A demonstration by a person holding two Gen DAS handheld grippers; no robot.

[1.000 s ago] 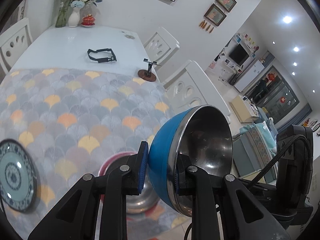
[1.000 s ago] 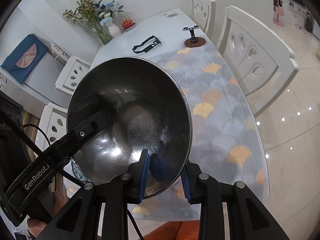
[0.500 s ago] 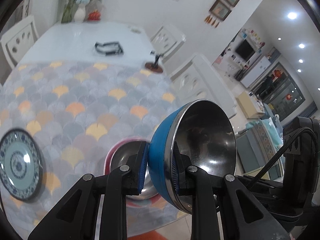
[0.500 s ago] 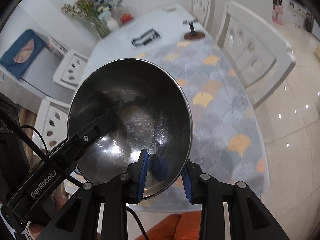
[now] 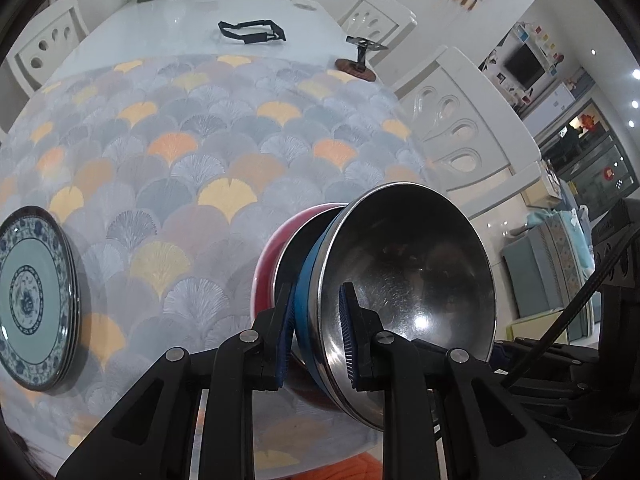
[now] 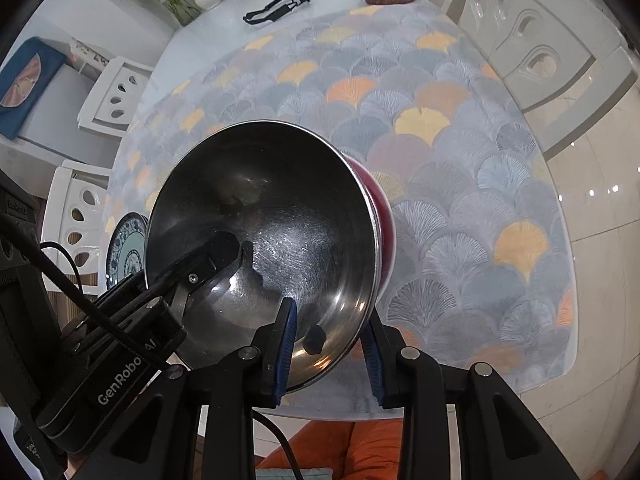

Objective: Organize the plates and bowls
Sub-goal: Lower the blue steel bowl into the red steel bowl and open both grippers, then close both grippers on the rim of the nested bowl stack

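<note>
over the near edge of the fan-patterned grey and orange tablecloth, a blue-sided bowl with a shiny steel inside sits tilted inside a red-sided steel bowl that rests on the cloth. the left gripper is nearly closed, its two blue-padded fingers pinching the blue bowl's near rim, one pad on the blue outside and one on the steel inside. the right gripper is also narrowly set across the opposite rim of that same bowl, one pad inside and one outside; the inner pad appears to meet the metal, while whether the outer pad presses the wall cannot be told. from the right wrist view the left gripper's black body reaches in across the bowl's left side. to the left of the red bowl, well apart from it on the same cloth, lies a round blue and white patterned plate with a pale green centre. beyond the cloth, on the bare white tabletop, lie a black strap-like frame and a small black stand on a round brown base.
</note>
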